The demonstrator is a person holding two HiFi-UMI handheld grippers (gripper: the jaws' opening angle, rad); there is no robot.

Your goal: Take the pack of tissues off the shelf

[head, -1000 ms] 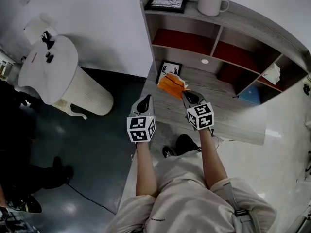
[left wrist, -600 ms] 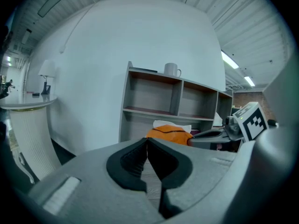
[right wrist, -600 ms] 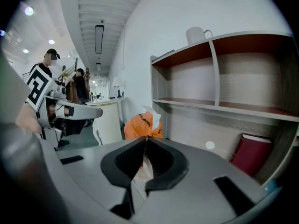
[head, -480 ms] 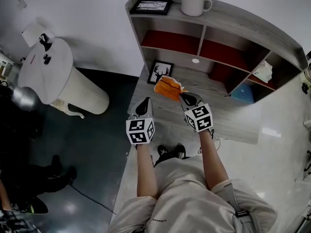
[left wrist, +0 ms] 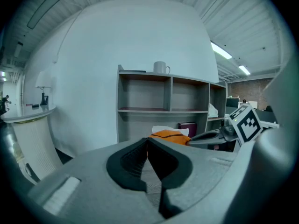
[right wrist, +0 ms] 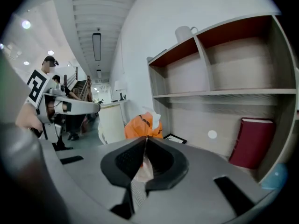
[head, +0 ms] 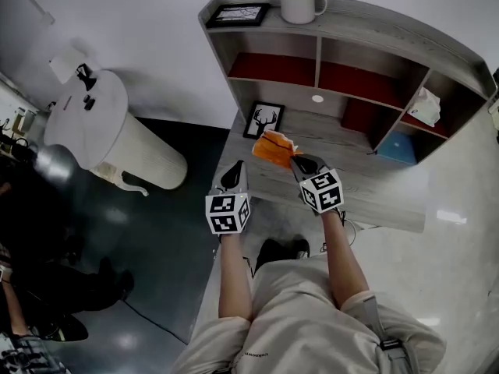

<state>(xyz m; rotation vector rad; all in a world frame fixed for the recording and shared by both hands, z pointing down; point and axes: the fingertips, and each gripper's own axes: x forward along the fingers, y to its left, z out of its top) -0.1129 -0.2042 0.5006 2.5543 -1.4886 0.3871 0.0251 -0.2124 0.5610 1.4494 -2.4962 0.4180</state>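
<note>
The pack of tissues (head: 274,147) is orange with a white tissue sticking out of it. My right gripper (head: 295,160) is shut on its edge and holds it above the grey desk (head: 374,197), in front of the shelf unit (head: 351,10). In the right gripper view the pack (right wrist: 142,126) rises just past the closed jaws. My left gripper (head: 236,167) hovers to the left of the pack, shut with nothing in it. From the left gripper view the pack (left wrist: 170,135) shows beyond the closed tips.
A white mug (head: 300,3) and a flat picture frame (head: 238,14) sit on top of the shelf unit. A deer picture (head: 263,121) leans at the desk's back left. A red book (right wrist: 252,141), a blue item (head: 398,148) and a white crumpled thing (head: 427,106) occupy compartments. A round white stand (head: 86,119) is at left.
The head view has shifted a little. The right gripper still holds the orange pack in front of the shelf, and the left gripper stays shut beside it.
</note>
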